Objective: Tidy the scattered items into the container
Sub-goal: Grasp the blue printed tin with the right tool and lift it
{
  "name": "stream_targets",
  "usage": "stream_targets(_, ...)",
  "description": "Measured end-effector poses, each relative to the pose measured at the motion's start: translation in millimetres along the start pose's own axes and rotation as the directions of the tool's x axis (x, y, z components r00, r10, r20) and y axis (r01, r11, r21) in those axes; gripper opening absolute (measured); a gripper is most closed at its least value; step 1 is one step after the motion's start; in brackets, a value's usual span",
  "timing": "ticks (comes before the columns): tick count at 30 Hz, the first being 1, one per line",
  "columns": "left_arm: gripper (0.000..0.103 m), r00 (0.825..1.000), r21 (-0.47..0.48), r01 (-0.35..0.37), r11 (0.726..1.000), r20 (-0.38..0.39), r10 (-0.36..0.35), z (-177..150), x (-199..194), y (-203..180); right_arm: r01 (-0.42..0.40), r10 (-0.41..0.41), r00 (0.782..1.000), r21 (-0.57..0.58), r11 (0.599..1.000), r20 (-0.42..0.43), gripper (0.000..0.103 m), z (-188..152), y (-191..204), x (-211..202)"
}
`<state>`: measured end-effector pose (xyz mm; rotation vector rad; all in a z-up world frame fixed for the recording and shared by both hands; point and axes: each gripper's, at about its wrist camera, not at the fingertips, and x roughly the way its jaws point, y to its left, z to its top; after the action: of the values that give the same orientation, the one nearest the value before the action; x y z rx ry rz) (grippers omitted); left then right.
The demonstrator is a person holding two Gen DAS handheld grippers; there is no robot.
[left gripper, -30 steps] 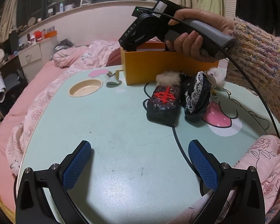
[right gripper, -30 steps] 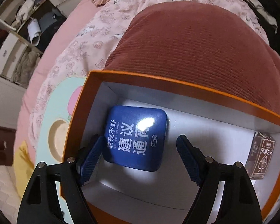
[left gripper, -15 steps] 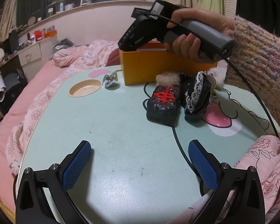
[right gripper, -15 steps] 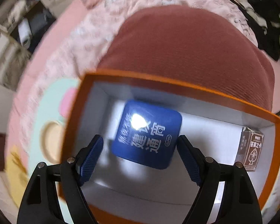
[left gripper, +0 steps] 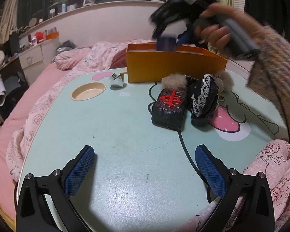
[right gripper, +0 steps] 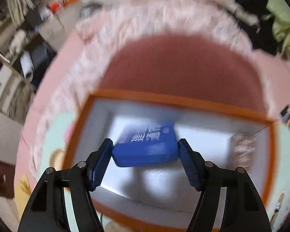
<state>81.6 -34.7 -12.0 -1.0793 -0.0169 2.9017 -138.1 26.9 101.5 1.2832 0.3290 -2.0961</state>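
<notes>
1. One orange box (left gripper: 176, 68); one blue tin (right gripper: 147, 150) above its white floor;
2. One black block with a red character (left gripper: 169, 108); one lace-trimmed black pouch (left gripper: 204, 100);
3. Two fur pompoms (left gripper: 174, 80);
4. One small metal object (left gripper: 117, 79);
5. Two grippers: left gripper (left gripper: 145, 172); right gripper (right gripper: 145, 162).

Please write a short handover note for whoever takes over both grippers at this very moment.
Right gripper: shut on the blue tin, held over the open orange box.
Left gripper: open, holding nothing, above the table.
In the box: a brown carton, blurred, at the right end.
Left on the table: the black pouch with a red character, the lace-trimmed black item, furry pieces behind them and a small silver object.
</notes>
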Motion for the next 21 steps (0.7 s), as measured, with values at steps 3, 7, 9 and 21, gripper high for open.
stream_targets(3,0.103,1.000,0.000,0.000,1.000,0.002,0.000,0.3,0.7,0.3,-0.037,0.040,0.994,-0.028,0.999,0.106,0.028,-5.5,-4.5,-49.9)
stream_targets(7,0.103,1.000,0.002,0.001,1.000,0.004,-0.001,0.9,1.6,-0.3,-0.058,0.067,0.991,-0.079,0.995,0.116,0.024,-17.1,-7.5,-84.7)
stream_targets(9,0.103,1.000,0.002,0.001,1.000,0.004,-0.001,0.7,1.4,-0.1,-0.047,0.058,0.992,-0.097,0.994,0.113,0.024,-21.3,-9.7,-87.2)
stream_targets(21,0.103,1.000,0.002,0.001,1.000,0.006,-0.001,0.4,0.8,-0.4,0.019,-0.018,0.978,0.003,1.000,-0.206,0.072,21.4,-15.6,48.6)
